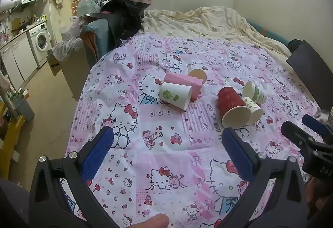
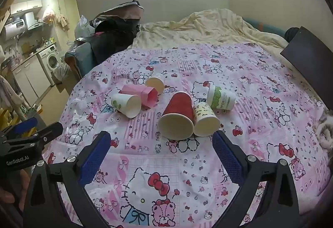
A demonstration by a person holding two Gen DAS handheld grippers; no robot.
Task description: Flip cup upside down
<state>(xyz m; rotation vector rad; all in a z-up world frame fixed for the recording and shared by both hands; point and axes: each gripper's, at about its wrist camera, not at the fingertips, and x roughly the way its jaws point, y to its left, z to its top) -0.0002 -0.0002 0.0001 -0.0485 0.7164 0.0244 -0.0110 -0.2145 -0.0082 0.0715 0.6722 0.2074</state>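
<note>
Where "GenRobot.AI" marks my left gripper (image 2: 44,131), red cup (image 2: 179,116) lies frame centre, mouth toward camera; my right gripper (image 2: 161,140) spread wide, left spread too, both empty.

The cups look like paper. The red cup (image 2: 178,110) has a bumpy, ridged outside and a smooth, pale inside. The white cup with green dots (image 2: 127,105) looks smooth and matt. Beside it, the pink box (image 2: 143,95) looks like smooth card. They lie on a thin, crinkly cartoon-cat sheet (image 2: 260,103). Each gripper (image 2: 161,155) has matt black plastic arms, rough blue pads (image 2: 94,160) and shiny metal screws (image 2: 71,158).
</note>
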